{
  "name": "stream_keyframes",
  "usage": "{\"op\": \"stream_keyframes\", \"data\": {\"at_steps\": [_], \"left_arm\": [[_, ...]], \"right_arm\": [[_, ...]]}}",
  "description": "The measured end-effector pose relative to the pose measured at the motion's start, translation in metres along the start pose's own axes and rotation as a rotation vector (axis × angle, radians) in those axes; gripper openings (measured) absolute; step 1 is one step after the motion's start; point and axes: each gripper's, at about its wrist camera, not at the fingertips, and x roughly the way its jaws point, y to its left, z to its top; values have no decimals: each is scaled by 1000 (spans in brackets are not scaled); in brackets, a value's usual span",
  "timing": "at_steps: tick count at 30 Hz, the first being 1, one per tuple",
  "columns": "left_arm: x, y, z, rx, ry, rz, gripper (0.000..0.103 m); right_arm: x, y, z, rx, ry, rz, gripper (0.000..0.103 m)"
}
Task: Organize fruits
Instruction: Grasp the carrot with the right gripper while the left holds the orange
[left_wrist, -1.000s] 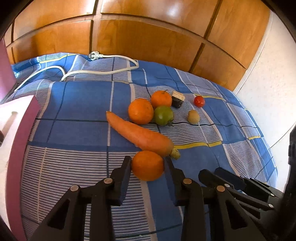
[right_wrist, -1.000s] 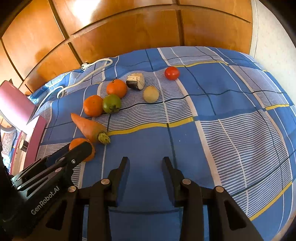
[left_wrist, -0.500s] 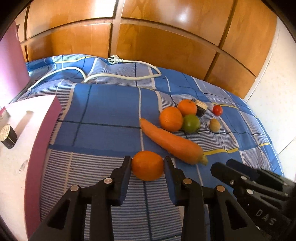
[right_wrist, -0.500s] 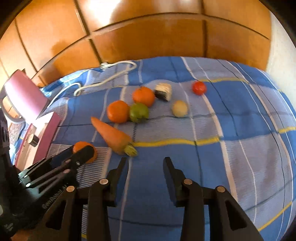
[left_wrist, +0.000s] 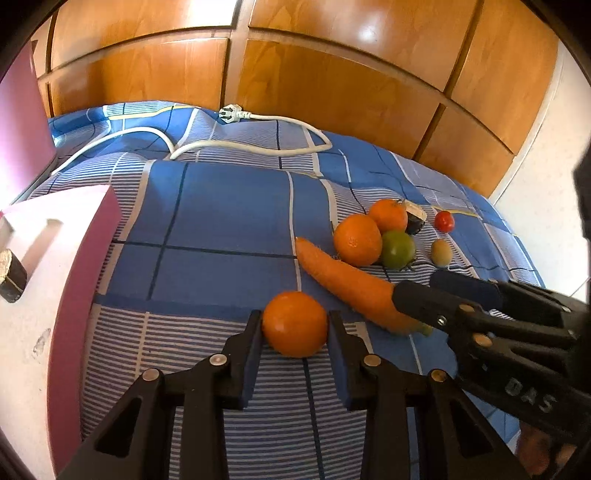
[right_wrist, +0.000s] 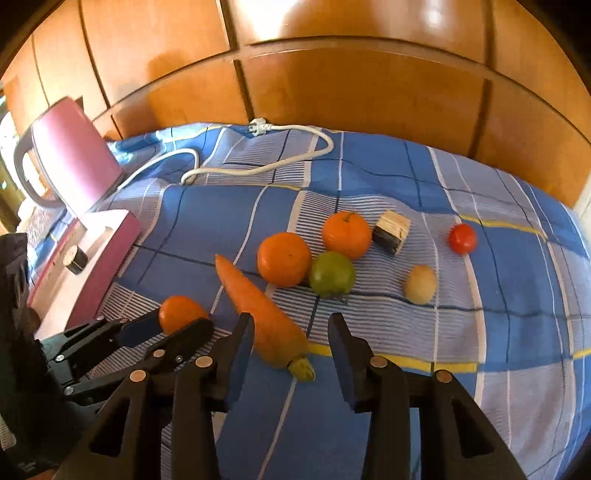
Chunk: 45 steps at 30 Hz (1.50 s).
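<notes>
Orange fruit first, left wrist view: an orange (left_wrist: 295, 324) sits clamped between the left gripper (left_wrist: 294, 332) fingers, both pads pressing its sides, low over the blue checked bedspread (left_wrist: 229, 218). Just right of it lies a long carrot (left_wrist: 354, 286), tip pointing up-left, stalk end hidden behind the right gripper (left_wrist: 448, 291), which comes in from the right edge w/ one finger over the carrot's thick end. Beyond the carrot is a cluster: two more oranges (left_wrist: 357, 240), a green tomato (left_wrist: 398, 249) touching the nearer one, a small dark block w/ pale top (left_wrist: 414, 218), a red tomato (left_wrist: 444, 221) and a yellowish round fruit (left_wrist: 441, 252) (kind unclear) set apart. A white cable w/ plug (left_wrist: 255, 147) loops at the far side; a pink-and-white box (left_wrist: 55, 280) stands at left.

Right wrist view: the right gripper (right_wrist: 291, 343) has just been opening, fingers apart, straddling the carrot's (right_wrist: 262, 310) thick end near the green stalk, pads not pressing it. Left gripper (right_wrist: 181, 328) shows lower left, shut on its orange (right_wrist: 181, 314). Pink kettle (right_wrist: 72, 158) stands far left by the box (right_wrist: 103, 266), wood panelling (right_wrist: 351, 85) behind the bed.
</notes>
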Motion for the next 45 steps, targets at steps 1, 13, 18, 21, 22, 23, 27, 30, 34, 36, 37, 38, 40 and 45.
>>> {"op": "stream_keyframes", "data": {"at_steps": [1,13,18,21,22,23,27,30,34,36,37,38,40,45], "left_arm": [[-1,1,0,-2,-2,7,34],[-3,15,3,-15,-12,47,34],[-5,15,2,-19,-7,50,34],[-9,16,-2,-19,-1,55,33],[-11,17,-4,-19,0,54,33],[-13,17,-6,-19,2,56,33],[-22,16,-18,-13,6,61,33],[-30,16,-26,-17,11,56,33],[-39,15,-38,-26,13,50,33],[-42,15,-43,-23,11,50,33],[-44,14,-44,-24,11,50,33],[-44,15,-45,-27,13,48,33],[-45,15,-45,-32,19,44,33],[-52,14,-51,-15,25,36,33]], "right_arm": [[3,0,4,-11,10,6,42],[25,8,5,-40,78,63,42],[22,12,2,-51,74,40,38],[15,14,-7,-66,84,22,34],[12,13,-11,-64,92,22,33],[9,12,-15,-58,98,23,33],[-5,9,-35,-24,111,29,32],[-16,7,-50,24,110,37,32],[-25,11,-63,77,109,45,32],[-29,14,-72,96,109,55,32],[-30,15,-74,99,107,55,32],[-31,17,-76,101,109,55,32],[-32,20,-78,92,115,48,33],[-23,23,-74,87,114,45,33]]}}
